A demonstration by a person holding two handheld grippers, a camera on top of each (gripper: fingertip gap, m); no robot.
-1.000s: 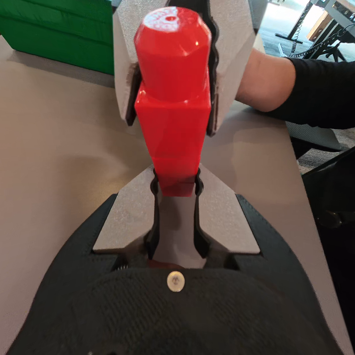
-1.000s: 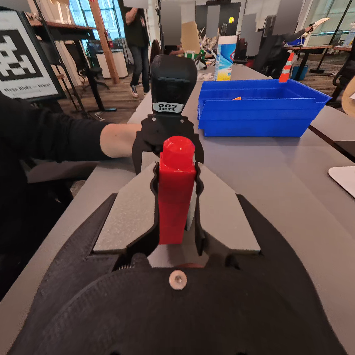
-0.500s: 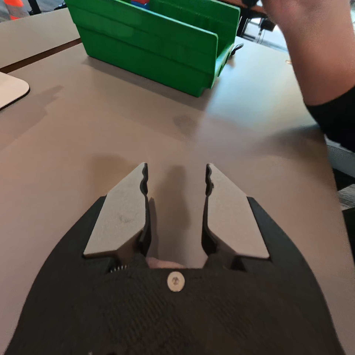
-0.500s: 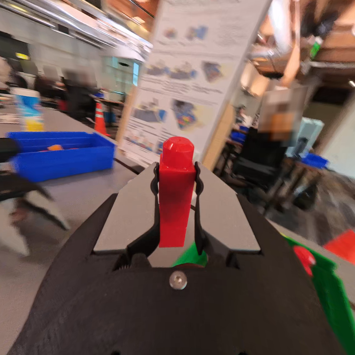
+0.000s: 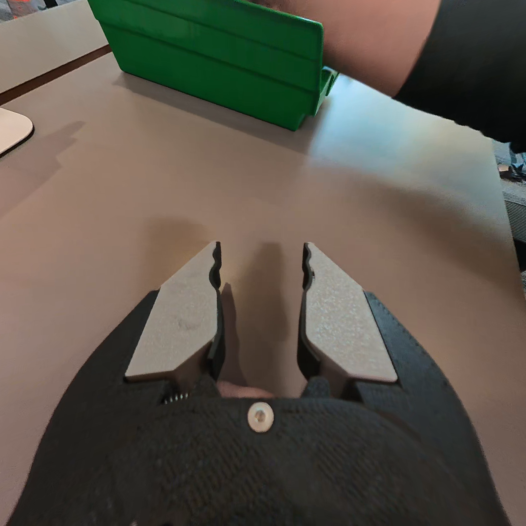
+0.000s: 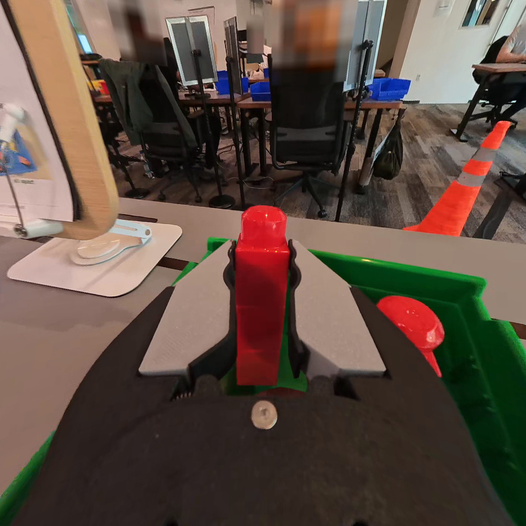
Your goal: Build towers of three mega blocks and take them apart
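Right tongs are clamped on a red block, both pads pressed against its sides, stud end poking out past the fingertips. It hangs right over the green bin, which sits near the counter's far edge, and a second red block lies inside the bin by its right wall. Over on the other side, the left tongs stand apart with nothing between them, hovering above bare counter, the green bin ahead toward the far edge. A white stand base rests at the counter's left.
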